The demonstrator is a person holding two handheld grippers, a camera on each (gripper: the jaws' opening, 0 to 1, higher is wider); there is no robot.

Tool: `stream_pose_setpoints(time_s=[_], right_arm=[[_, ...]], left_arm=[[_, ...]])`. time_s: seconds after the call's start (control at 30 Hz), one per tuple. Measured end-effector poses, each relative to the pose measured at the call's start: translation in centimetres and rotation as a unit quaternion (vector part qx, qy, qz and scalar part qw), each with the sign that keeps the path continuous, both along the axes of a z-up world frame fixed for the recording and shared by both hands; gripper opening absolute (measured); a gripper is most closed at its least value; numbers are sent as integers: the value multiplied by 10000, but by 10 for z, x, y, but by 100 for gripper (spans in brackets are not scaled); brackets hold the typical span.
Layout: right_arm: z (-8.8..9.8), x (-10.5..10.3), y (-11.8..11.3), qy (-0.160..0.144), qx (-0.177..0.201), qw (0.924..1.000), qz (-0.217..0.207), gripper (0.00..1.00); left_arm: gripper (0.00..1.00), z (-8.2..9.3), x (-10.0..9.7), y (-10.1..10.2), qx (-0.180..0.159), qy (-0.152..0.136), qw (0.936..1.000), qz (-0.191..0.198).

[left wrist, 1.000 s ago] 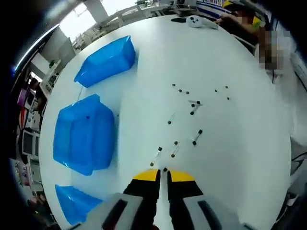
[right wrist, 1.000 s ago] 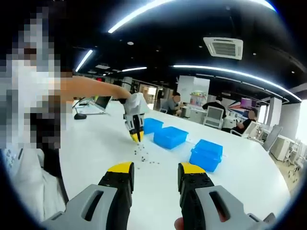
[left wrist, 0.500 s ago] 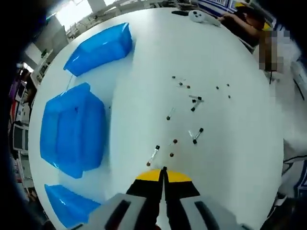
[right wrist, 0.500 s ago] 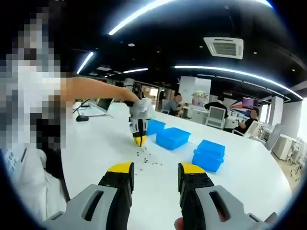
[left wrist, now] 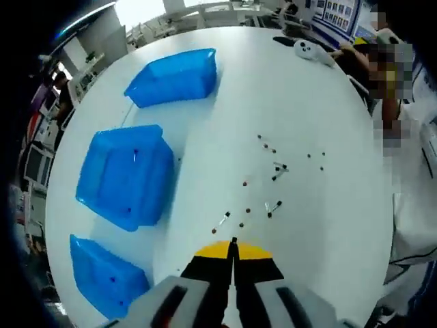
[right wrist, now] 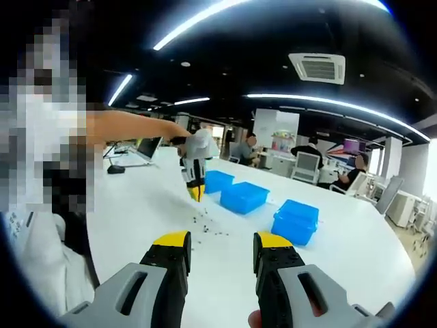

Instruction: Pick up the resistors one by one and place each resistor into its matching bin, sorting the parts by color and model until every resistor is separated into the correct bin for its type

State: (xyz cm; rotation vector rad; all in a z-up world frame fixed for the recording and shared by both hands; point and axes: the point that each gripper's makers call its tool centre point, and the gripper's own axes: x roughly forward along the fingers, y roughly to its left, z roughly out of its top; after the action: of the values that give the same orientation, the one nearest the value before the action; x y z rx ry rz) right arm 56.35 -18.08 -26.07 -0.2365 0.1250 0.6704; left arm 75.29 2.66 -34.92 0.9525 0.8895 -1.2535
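A: Compared with a second ago, the left tongs [left wrist: 233,247] sit higher above the bench [left wrist: 328,225], so all three blue bins [left wrist: 126,174] show.

B: Their state?

A: The yellow tips are pressed together; whether a resistor is pinched there cannot be told. The right tongs [right wrist: 220,249] hang open and empty, off to the side.

B: Progress?

A: Dark specks lie in the middle bin and the nearest bin [left wrist: 109,277], probably sorted parts. A scatter of resistors [left wrist: 270,174] remains on the bench, right of the bins, so most sorting seems left.
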Motion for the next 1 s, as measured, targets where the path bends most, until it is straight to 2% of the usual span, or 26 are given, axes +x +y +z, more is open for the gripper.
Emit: stream_pose_setpoints(time_s=[0.1, 0.17, 0.2, 0.3, 0.33, 0.4, 0.43, 0.53, 0.63, 0.67, 0.7, 0.73, 0.83, 0.87, 0.9, 0.97, 1.0], right_arm=[[1, 0, -1, -24, -4, 10000, -27, 38], [2, -1, -1, -31, -4, 10000, -31, 38], [2, -2, 0, -37, -4, 10000, -27, 38], [3, -3, 3, -51, -4, 10000, 7, 38], [3, -3, 3, -53, -7, 10000, 10, 38], [3, -3, 4, -46, 0, 10000, 15, 38], [3, -2, 5, -47, -8, 10000, 16, 38], [1, -3, 8, -41, -13, 10000, 33, 38], [0, -3, 9, -35, -24, 10000, 57, 38], [-1, -2, 10, -19, -15, 10000, 58, 38], [-2, -1, 9, -11, -16, 10000, 50, 38], [-2, -1, 9, 0, -17, 10000, 37, 38], [-1, -1, 7, -7, 10, 10000, 4, 38], [0, -1, 6, -21, 30, 10000, -10, 38], [1, 0, 5, -35, 51, 10000, -21, 38], [2, 0, 4, -52, 88, 9999, -25, 38], [2, -1, 4, -59, 98, 9999, -15, 39]], left_arm=[[3, 28, -7, -5, -703, -238, 9970, 234], [3, 44, -9, -3, -1168, -414, 9901, 661], [3, 48, -14, -2, -1286, -397, 9885, 691], [3, 64, -33, 4, -1962, -463, 9736, 1072], [3, 70, -41, 6, -2168, -493, 9692, 1058], [3, 79, -54, 15, -2556, -620, 9561, 1294], [3, 84, -62, 16, -2803, -568, 9478, 1411], [3, 89, -89, 21, -3241, -586, 9329, 1461], [3, 89, -108, 24, -3585, -650, 9173, 1610], [3, 90, -111, 27, -3710, -815, 9100, 1660], [3, 91, -114, 30, -3842, -906, 9015, 1777], [3, 91, -120, 32, -4016, -832, 8922, 1890], [3, 93, -135, 38, -4570, -741, 8589, 2188], [3, 90, -140, 41, -4591, -771, 8573, 2198], [3, 91, -142, 43, -4679, -878, 8497, 2267], [3, 91, -151, 46, -4788, -941, 8425, 2283], [3, 93, -152, 48, -4862, -1058, 8350, 2351]])
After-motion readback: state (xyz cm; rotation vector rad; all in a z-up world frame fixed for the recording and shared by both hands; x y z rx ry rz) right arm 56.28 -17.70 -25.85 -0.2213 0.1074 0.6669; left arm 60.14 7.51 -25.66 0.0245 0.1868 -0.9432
